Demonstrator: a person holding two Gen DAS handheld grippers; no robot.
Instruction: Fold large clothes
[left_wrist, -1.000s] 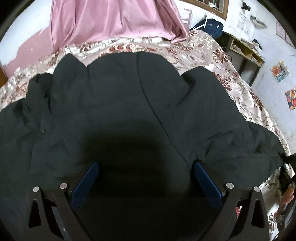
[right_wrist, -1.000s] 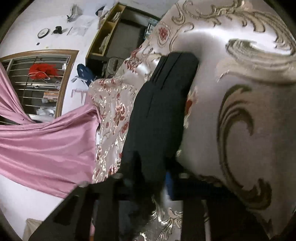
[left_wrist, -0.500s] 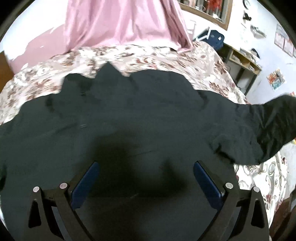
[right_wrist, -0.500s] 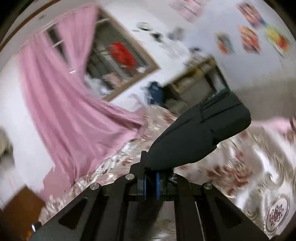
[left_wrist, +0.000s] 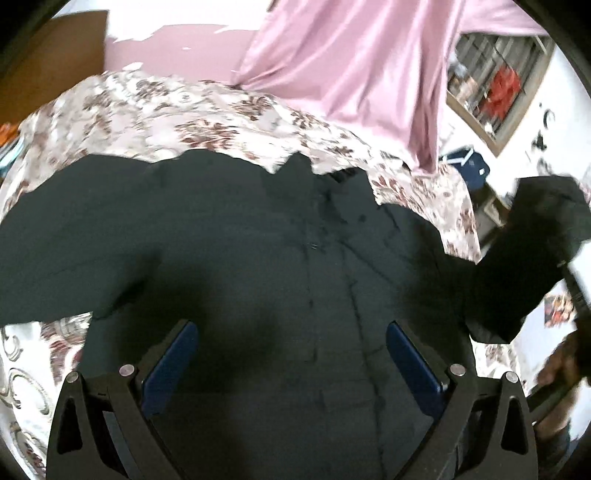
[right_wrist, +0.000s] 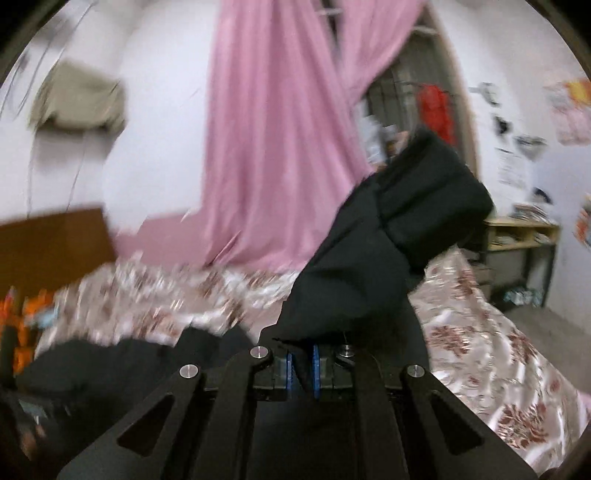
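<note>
Right gripper (right_wrist: 302, 365): jaws pressed almost together, pinching a fold of the black garment (right_wrist: 373, 258) between the blue pads (right_wrist: 316, 365); cloth lifted clear of the bed, rising from the pinch as a thick dark bundle up and to the right, its folded cuff-like end (right_wrist: 439, 195) standing in front of the window frame. Blurred throughout, so finer creases unreadable

Left gripper (left_wrist: 291, 354): jaws spread wide, blue pads (left_wrist: 170, 365) well apart, nothing between them but the garment's flat surface beneath; whether touching the cloth or hanging just above it, cannot tell. Black garment (left_wrist: 258, 266) spread broad across the bed, filling the middle and lower part of the left wrist view, a seam line running down its centre-right. One sleeve lying flat out to the left (left_wrist: 66, 236); the other side pulled up off the bed at the right edge (left_wrist: 535, 236), raised toward a hand (left_wrist: 557, 365) partly seen at the lower right

Underneath, a floral bedspread (left_wrist: 192, 114) in cream and maroon, showing beyond the garment's far edge and at the lower left corner. Behind the bed, a pink curtain (left_wrist: 354, 62) draped down onto the bedspread, a barred window (left_wrist: 491, 85) with something red inside, and a blue bag (left_wrist: 467, 166) beside the bed's far corner. In the right wrist view, a wooden shelf (right_wrist: 524, 232) against the wall at right, a brown board (right_wrist: 51, 243) at left
</note>
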